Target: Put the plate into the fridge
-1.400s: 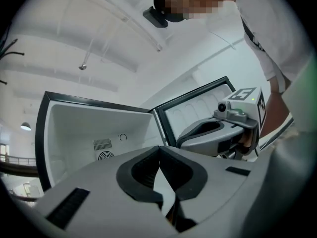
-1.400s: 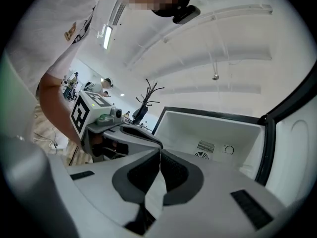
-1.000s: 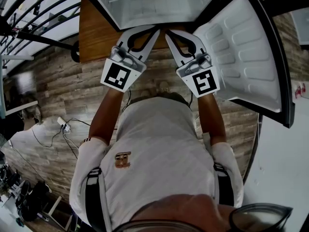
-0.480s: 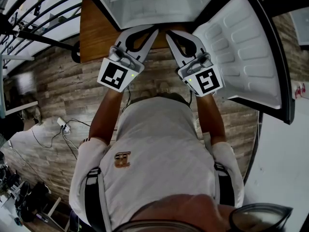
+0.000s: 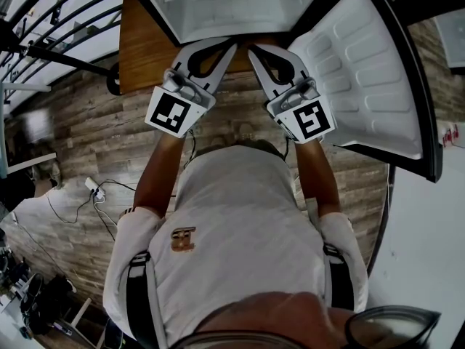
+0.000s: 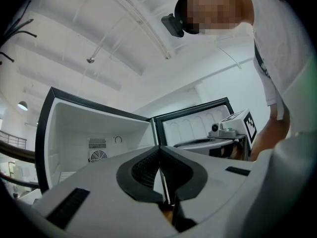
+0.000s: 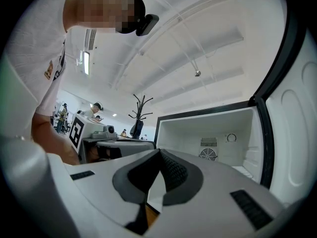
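Fingers (image 6: pixel 141 170) of left gripper (image 5: pixel 231 47) together, empty, right gripper (image 5: pixel 253 51) fingers likewise shut, both before open fridge (image 5: pixel 190 13)

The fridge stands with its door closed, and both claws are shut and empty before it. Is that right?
No. The head view shows the fridge with its door open. The left claw and right claw are shut and empty before it.
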### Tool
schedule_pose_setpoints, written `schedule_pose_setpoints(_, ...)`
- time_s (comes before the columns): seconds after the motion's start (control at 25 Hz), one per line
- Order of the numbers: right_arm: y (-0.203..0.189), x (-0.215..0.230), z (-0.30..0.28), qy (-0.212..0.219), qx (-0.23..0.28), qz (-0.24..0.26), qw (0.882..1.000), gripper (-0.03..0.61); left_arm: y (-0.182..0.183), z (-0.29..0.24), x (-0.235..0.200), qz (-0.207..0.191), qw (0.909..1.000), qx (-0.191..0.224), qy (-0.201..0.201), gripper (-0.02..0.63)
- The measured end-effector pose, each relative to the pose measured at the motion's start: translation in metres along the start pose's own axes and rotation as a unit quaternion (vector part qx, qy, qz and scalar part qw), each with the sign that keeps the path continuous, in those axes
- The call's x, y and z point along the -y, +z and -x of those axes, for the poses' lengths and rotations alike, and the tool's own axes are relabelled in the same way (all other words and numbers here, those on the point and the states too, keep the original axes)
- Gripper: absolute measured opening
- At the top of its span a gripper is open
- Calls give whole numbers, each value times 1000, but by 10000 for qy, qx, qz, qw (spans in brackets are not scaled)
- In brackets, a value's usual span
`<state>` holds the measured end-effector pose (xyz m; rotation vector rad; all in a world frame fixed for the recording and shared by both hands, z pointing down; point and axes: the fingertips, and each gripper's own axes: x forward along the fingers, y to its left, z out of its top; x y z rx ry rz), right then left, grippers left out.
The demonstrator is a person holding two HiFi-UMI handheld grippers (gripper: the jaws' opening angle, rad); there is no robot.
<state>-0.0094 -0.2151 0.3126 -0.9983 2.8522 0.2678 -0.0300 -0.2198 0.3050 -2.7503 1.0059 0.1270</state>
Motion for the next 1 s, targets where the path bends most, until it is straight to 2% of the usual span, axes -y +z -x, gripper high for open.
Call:
schedule_pose_setpoints(0.16, -9, -2, 2, 52, -232, 31, 9997, 32, -2, 2, 0, 14, 10000, -31, 3, 18)
schedule_pose_setpoints(1.0, -9, 5, -2, 31, -115, 29, 9999, 32, -6, -4, -3, -19, 10000, -73, 0, 18)
